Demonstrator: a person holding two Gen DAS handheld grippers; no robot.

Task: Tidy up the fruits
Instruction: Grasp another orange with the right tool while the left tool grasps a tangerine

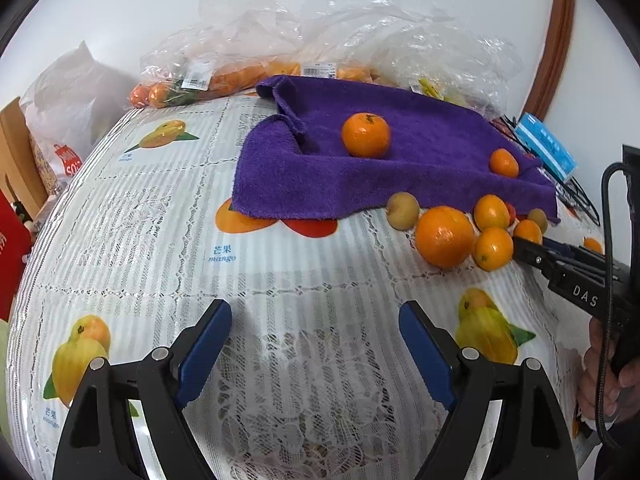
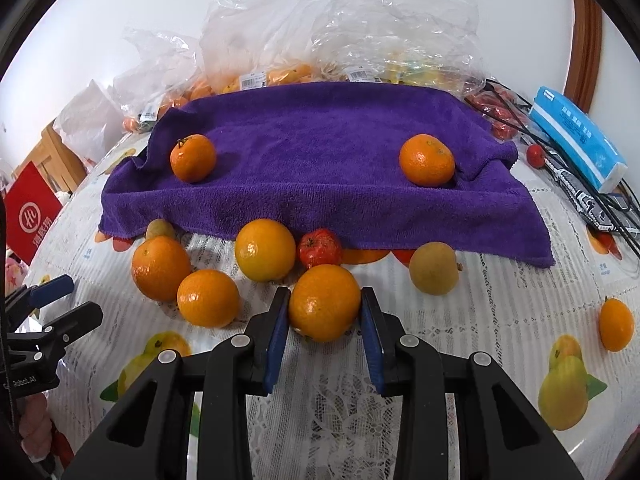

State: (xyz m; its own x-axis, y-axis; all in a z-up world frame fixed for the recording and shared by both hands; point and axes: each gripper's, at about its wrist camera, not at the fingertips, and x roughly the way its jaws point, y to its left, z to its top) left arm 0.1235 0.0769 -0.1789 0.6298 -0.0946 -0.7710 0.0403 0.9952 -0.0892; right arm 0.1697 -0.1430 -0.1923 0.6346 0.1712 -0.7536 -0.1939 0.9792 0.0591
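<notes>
Right now the right tongs [image 2: 324, 312] pinch a small orange [image 2: 324, 302], one blue pad [image 2: 277, 344] pressed against each flank of the fruit, which sits on the surface [image 2: 480, 300] directly between the tips. Just ahead of those tips and a little to their left lie a pale orange [image 2: 265, 249] and a red fruit [image 2: 320, 247], the two touching each other. Further left of the tips rest two more oranges, a near one [image 2: 208, 298] and a deeper-coloured one [image 2: 161, 267] beside it. Ahead and to the right of the tips sits a yellow-green fruit [image 2: 434, 267], and well off to the right a lone little orange [image 2: 616, 323] stands apart.

Beyond this cluster a purple towel [image 2: 340, 176] spreads across the surface, its near hem hanging just past the loose fruit. On it, far ahead of the right tongs, rest two oranges: one towards the left edge [image 2: 193, 158] and one towards the right [image 2: 427, 160]. Behind the towel lie clear plastic bags [image 2: 340, 28] of fruit.

Meanwhile the left tongs [image 1: 316, 336] stand spread wide with only bare patterned cloth between the pads. From them, the fruit cluster lies ahead and to the right, and the towel straight ahead.
</notes>
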